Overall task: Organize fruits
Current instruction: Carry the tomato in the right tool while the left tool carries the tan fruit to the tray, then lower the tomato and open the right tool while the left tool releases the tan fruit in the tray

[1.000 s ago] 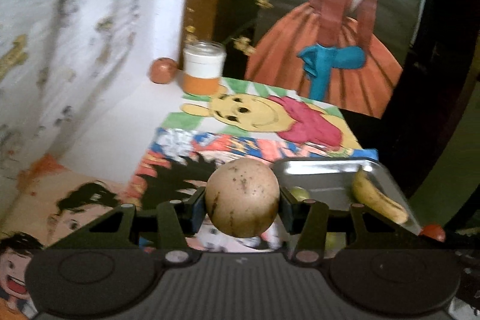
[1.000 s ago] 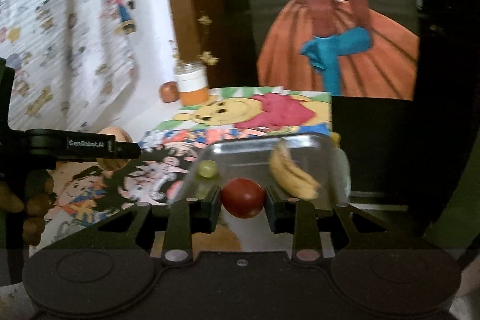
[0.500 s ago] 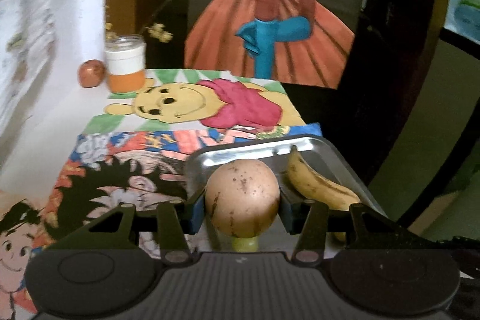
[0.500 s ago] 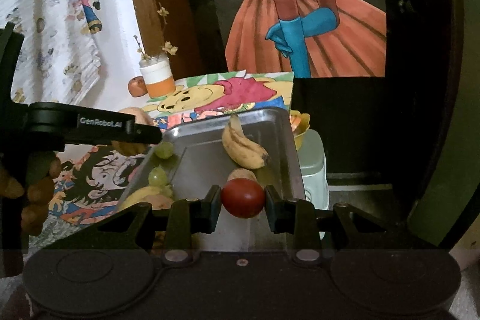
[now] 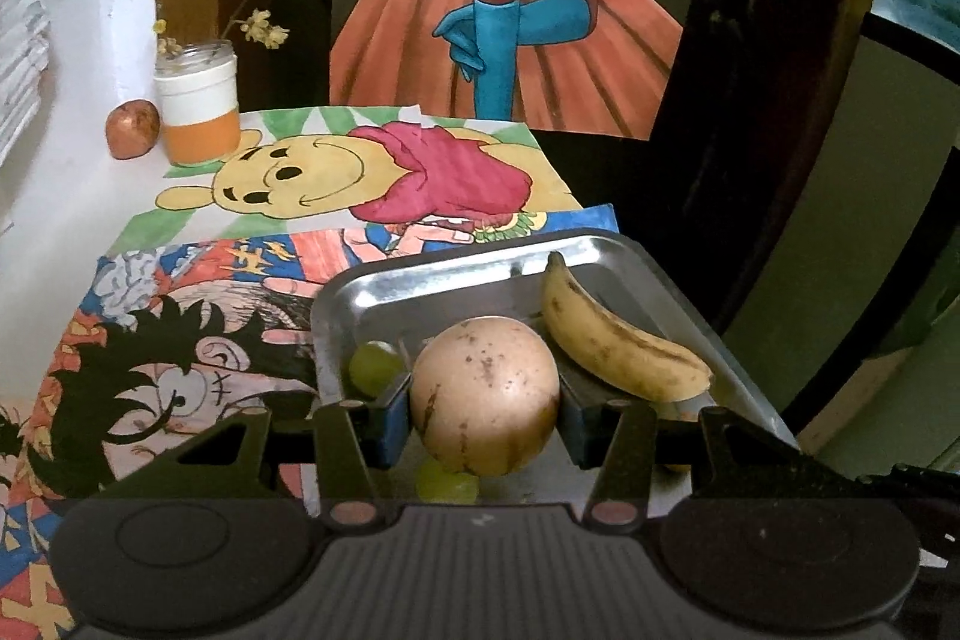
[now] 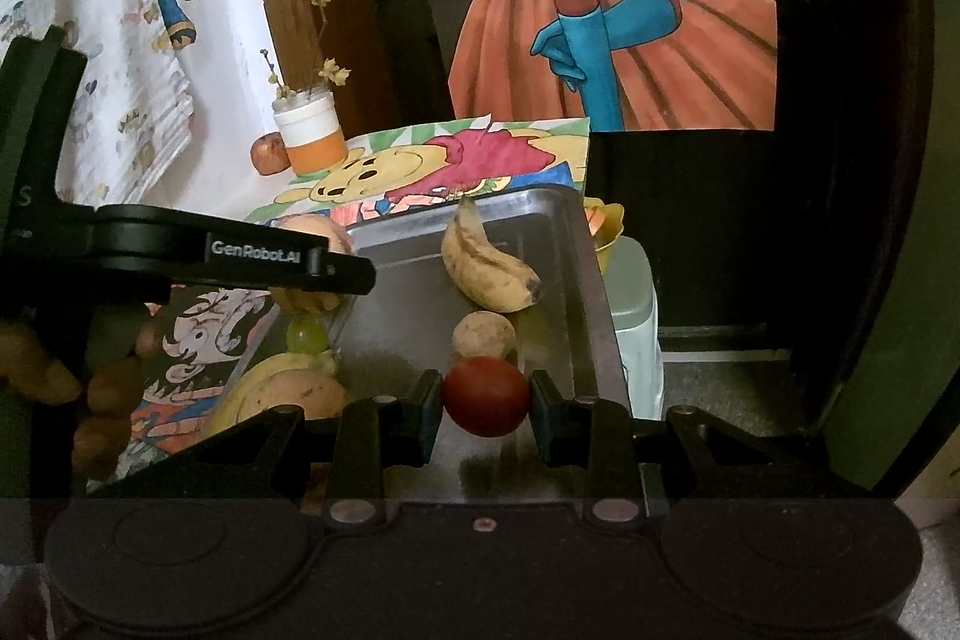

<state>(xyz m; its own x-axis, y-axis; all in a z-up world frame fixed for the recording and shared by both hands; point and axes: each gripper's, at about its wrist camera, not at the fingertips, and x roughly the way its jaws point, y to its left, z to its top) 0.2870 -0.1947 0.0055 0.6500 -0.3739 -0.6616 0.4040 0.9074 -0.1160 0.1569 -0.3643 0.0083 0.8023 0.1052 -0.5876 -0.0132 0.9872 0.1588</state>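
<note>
Two wrist views show both grippers carrying fruit over a steel tray.

Left wrist view: the left gripper (image 5: 485,403), low in the centre of the frame, has its pads pressed on a round tan fruit (image 5: 485,394), held above the near left part of the steel tray (image 5: 456,274). A green grape (image 5: 373,367) lies just left of it, another grape (image 5: 447,484) peeks out underneath, and a banana (image 5: 618,340) lies to the right. Letting go from here could send the round fruit rolling onto the grapes or against the banana. Bare metal shows only in the upper middle of the tray.

Right wrist view: the right gripper (image 6: 486,403), at lower centre, is clamped narrowly on a small red fruit (image 6: 486,394) over the tray's near end. A small brown fruit (image 6: 483,334) sits just beyond it. The tray's right rim (image 6: 591,268) seems to hang over the table edge, so a hard drop near it could likely tip it or let fruit bounce out. Open tray floor lies at centre frame; the left gripper crowds the left side.
</note>
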